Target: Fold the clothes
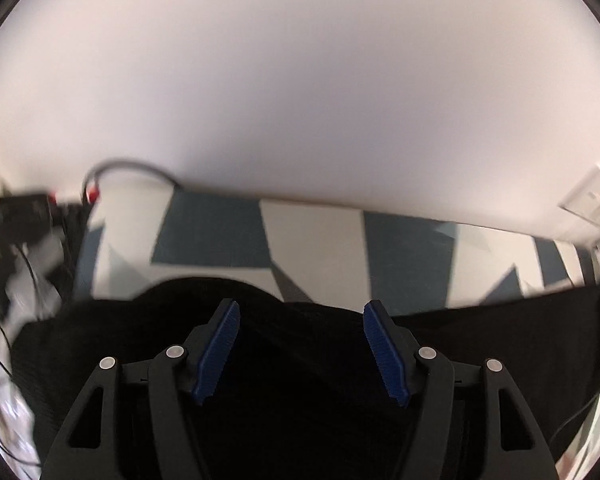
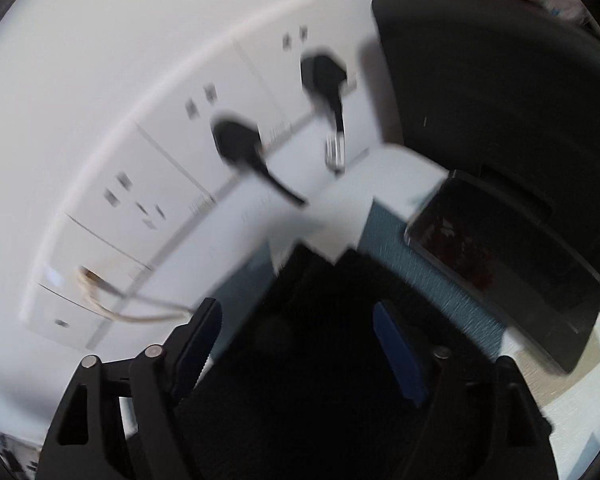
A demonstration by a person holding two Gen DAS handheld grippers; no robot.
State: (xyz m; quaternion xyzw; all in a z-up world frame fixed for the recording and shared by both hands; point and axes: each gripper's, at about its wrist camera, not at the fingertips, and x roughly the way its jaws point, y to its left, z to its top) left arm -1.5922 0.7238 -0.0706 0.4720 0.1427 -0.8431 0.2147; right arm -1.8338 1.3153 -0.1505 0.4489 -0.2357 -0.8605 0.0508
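Black knit fabric, one dark garment (image 1: 300, 380), lies spread on the patterned cloth of blue, grey and white shapes (image 1: 312, 236) that covers the table, and it fills the lower part of both wrist views. Over the garment, the left gripper (image 1: 301, 350) hangs with its two blue ribbed pads well apart and nothing between them. The right gripper (image 2: 298, 350) also stands wide apart above the garment, near a squared edge or corner of the fabric; both pictures are blurred, so whether either touches the cloth I cannot tell. The step in hand looks like reaching for a fresh grasp before a fold: each gripper would need to drop onto an edge of the garment, pinch it, and carry it across. Beyond the garment, by the white wall, sit one dark flat phone-like slab (image 2: 504, 268), one large black rounded object (image 2: 500, 92), two black plugs (image 2: 240, 140) in a row of white wall sockets (image 2: 148, 184), and one pale cable (image 2: 112, 304).
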